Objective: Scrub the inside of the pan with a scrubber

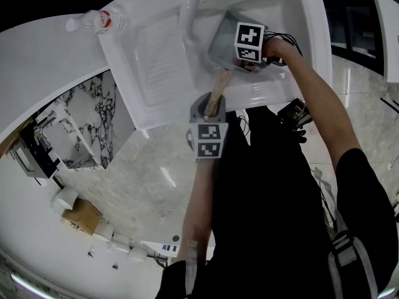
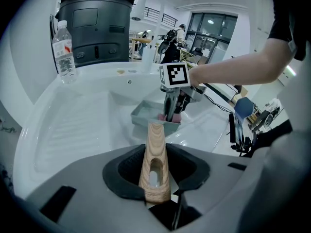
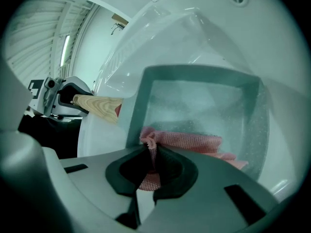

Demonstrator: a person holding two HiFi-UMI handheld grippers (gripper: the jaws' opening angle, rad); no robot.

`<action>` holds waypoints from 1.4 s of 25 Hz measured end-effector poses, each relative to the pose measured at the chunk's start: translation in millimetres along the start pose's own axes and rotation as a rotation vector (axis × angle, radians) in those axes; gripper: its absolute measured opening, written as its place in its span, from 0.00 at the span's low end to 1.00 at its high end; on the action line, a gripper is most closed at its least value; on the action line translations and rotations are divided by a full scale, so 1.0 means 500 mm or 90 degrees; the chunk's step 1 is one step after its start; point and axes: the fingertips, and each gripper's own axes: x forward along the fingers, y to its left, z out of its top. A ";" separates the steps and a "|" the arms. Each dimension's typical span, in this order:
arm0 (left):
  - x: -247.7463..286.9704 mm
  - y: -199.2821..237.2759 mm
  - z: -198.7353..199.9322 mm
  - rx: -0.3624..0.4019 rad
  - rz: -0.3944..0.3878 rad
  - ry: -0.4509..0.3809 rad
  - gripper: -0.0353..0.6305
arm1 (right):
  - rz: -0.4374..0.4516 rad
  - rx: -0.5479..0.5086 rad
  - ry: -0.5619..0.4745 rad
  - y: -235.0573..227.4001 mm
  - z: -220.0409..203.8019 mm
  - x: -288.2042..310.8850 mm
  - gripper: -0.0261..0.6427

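My left jaws clamp the pan's (image 3: 204,106) stiff wooden handle (image 2: 155,154), and my right jaws pinch the soft, limp scrubber (image 3: 187,141) by its bunched edge.

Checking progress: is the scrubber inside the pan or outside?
Inside: the pink scrubber, pinched in the right gripper, lies on the floor of the pan.

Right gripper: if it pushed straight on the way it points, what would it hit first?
Most likely the inside bottom of the pan, just ahead of the right gripper. The pink scrubber pinched in its jaws would press into it first, though depth is unclear.
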 end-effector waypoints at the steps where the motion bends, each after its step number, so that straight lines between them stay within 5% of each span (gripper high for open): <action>1: 0.000 0.000 0.000 0.000 0.000 0.000 0.26 | -0.010 0.005 -0.015 -0.004 0.002 -0.002 0.10; 16: -0.005 0.000 -0.002 0.010 0.008 -0.012 0.26 | -0.170 -0.058 -0.248 0.003 0.035 -0.094 0.10; 26: -0.011 -0.006 -0.003 0.012 0.011 -0.026 0.26 | -0.356 -0.081 -0.494 0.092 0.018 -0.308 0.10; 35: -0.036 -0.034 -0.001 0.029 -0.027 -0.096 0.41 | -0.515 -0.094 -0.514 0.248 -0.103 -0.397 0.10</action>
